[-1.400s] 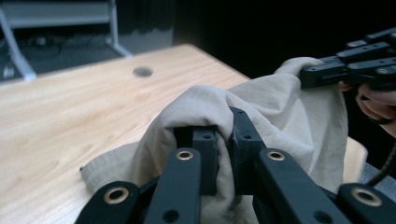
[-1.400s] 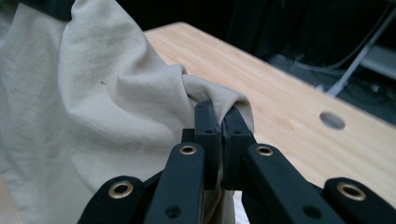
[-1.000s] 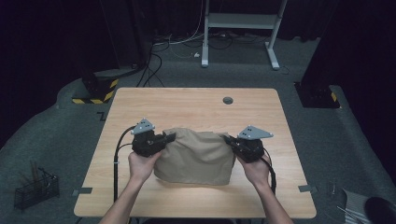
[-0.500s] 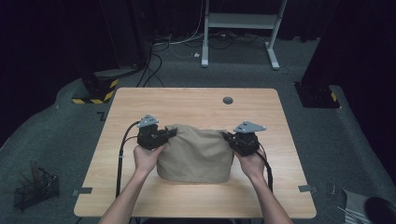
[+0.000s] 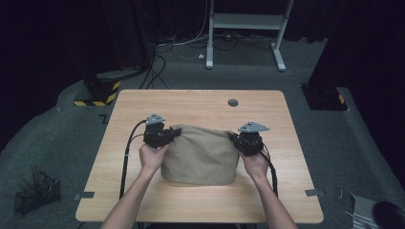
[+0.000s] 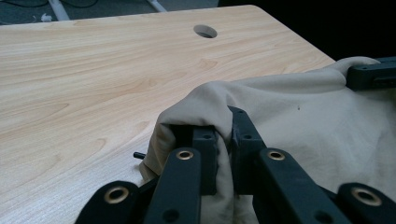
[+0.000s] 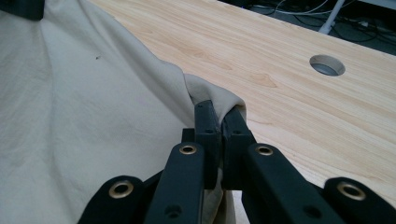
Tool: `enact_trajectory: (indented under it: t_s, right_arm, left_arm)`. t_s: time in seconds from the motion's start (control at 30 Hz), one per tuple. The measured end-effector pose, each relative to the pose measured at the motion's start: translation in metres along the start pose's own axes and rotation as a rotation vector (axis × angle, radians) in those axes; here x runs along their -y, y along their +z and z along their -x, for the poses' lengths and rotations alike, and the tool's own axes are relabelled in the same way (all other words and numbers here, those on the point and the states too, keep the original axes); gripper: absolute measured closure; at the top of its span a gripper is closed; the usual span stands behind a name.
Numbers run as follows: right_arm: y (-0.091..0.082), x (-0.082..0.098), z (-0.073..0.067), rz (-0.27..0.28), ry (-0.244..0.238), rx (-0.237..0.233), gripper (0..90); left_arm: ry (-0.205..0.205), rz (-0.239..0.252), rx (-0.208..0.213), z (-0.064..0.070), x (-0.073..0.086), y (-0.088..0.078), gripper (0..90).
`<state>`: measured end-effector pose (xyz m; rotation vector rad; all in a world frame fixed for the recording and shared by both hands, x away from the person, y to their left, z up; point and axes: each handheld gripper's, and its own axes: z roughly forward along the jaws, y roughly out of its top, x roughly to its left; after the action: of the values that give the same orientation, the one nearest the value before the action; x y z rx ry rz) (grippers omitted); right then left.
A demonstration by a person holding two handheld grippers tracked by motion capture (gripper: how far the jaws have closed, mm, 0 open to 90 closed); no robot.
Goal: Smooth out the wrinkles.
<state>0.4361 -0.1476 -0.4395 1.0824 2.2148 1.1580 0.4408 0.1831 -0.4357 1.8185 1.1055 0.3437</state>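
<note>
Bright overhead light on table (image 5: 200, 102), dark surroundings, soft focus, near gripper links blurred

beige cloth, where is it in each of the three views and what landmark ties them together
High view: the beige cloth lies mid-table between both grippers.
Left gripper view: it fills the right half, a corner pinched in the jaws at bottom centre.
Right gripper view: it fills the left half, a corner pinched at centre.
Shared landmark: the round hole in the table.

Beige cloth (image 5: 199, 155) (folded, rumpled) on table's near middle, corners pinched up
</note>
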Motion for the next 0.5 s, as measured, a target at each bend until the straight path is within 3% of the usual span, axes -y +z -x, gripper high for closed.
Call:
enact_trajectory:
  t_s: [0.37, 0.5]
  right_arm:
    - [0.018, 0.003, 0.005, -0.02, 0.01, 0.016, 87.7]
    - [0.027, 0.005, 0.008, -0.038, 0.023, 0.019, 87.7]
  left_arm:
    - [-0.007, -0.024, -0.032, -0.007, 0.004, 0.015, 82.9]
    - [-0.003, -0.054, -0.05, -0.01, 0.007, 0.024, 82.9]
